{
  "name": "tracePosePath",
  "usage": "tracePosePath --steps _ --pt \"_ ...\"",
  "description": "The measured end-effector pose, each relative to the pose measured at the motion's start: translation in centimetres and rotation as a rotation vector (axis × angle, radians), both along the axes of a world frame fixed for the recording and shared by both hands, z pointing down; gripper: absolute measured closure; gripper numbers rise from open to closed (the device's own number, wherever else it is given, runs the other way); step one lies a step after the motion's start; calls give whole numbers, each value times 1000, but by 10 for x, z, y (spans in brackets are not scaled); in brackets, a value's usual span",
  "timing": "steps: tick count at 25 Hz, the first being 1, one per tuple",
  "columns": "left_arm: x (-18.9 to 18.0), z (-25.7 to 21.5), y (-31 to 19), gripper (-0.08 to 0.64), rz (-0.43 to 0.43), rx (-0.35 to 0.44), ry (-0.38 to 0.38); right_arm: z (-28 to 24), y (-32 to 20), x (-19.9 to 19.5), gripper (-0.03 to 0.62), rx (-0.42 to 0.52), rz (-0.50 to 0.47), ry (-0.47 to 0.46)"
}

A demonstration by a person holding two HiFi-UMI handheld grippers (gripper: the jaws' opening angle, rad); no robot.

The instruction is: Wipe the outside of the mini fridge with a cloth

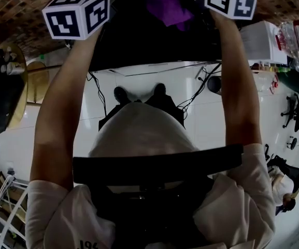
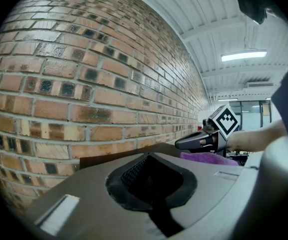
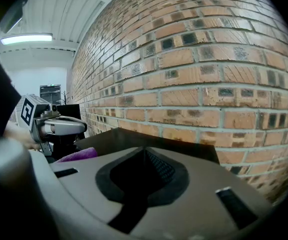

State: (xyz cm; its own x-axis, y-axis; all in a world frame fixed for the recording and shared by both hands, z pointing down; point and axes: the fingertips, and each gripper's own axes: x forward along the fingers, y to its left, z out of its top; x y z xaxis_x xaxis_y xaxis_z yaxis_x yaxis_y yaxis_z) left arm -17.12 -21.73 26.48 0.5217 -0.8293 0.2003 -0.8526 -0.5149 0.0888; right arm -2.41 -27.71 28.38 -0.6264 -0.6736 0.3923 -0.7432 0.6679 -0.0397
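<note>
**Status.** L tool [image 2: 151, 176]: jaws closed, nothing btwn them. R tool [image 3: 144, 171]: jaws also together, no fabric in the gap as far as its own view shows. Neither tool grips anything.

**Task items.** The mini fridge [image 1: 139, 40] fills the upper centre of the head view, a black body w/ its top facing me. The purple cloth [image 1: 167, 4] lies bunched on that top, btwn the two tools and nearer the R one, at the top centre of the frame. In the L gripper view it shows at right, just below the R tool. In the R gripper view it shows at left. The brick wall [image 2: 84, 84] stands close behind the fridge.

**Step, my estimate.** Wiping is not under way. The cloth needs a grip first.

**Hazards.**
- Closed jaws meeting the cloth push it instead of picking it up. It may slide off the back edge and drop btwn fridge and wall, out of reach.
- Bare tool tips dragged over the top w/o cloth under them can scratch the finish.
- Both tools point toward the wall. An overlong fwd stroke ends in brick.
- The head view does not show the jaw tips, only the marker cubes. I check contact in the gripper views.
- A thin pinch on one fold can let the cloth slip out mid-wipe.
</note>
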Motion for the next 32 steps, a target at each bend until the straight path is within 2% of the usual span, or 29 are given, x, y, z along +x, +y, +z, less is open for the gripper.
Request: tracePosePath --steps 8,13,14,15,16,21,27,32 --pt "1 1 0 555 -3 0 -4 1 3 1 558 -2 4 5" --pt "2 0 1 555 -3 5 -7 -19 15 6 557 61 20 -30" --pt "2 0 1 555 -2 6 -7 -25 20 6 541 70 13 -46" --pt "2 -1 1 555 -1 7 -7 -31 27 5 401 74 -4 -60" --pt "2 -1 1 555 -1 8 -7 -36 34 2 293 75 -26 -70" --pt "1 0 0 555 3 10 -4 -41 78 -12 291 91 -116 -14" --pt "-4 2 2 555 4 12 -3 -9 96 -41 283 27 -188 105" --pt "1 0 2 555 6 16 -4 14 95 -43 268 -49 -174 92"
